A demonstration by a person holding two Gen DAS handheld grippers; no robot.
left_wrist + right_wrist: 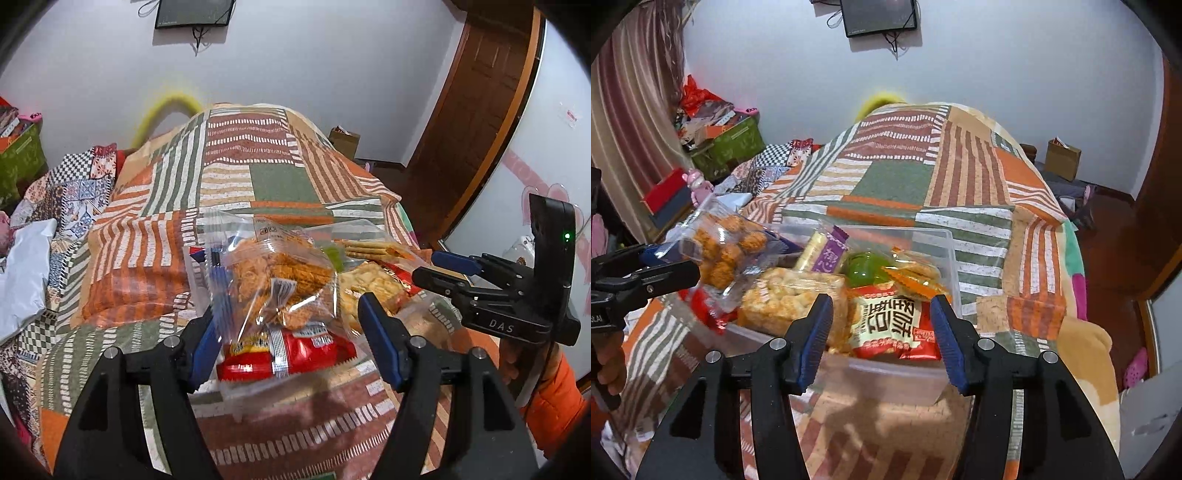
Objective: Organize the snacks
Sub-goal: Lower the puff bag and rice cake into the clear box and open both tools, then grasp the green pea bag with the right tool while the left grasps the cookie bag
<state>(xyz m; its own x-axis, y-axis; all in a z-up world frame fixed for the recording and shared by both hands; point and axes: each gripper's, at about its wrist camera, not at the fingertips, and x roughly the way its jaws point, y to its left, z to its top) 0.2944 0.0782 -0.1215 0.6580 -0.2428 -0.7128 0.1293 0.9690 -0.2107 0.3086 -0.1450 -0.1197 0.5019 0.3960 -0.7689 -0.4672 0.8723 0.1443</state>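
Note:
A clear plastic bin (pixel 947 243) full of snack packets sits on the patterned bedspread (pixel 894 184). A clear bag of orange fried snacks (pixel 280 280) is tilted over the bin's left side, above a red packet (pixel 295 354). It lies between the pads of my left gripper (pixel 291 339), which is open; the right pad stands clear of the bag. In the right wrist view that bag (pixel 727 251) is at the left gripper's tips (pixel 668 266). My right gripper (pixel 882 332) is open over a red and cream packet (pixel 890 325) in the bin, touching nothing. It also shows at the right of the left wrist view (pixel 439 269).
The bin also holds a puffed snack pack (pixel 790 299), a green item (pixel 864 269), a purple bar (pixel 831 251) and crackers (pixel 373 251). A white plastic bag (pixel 26 273) lies at the left of the bed. A brown paper bag (pixel 1063 158) and a wooden door (pixel 476 110) are beyond.

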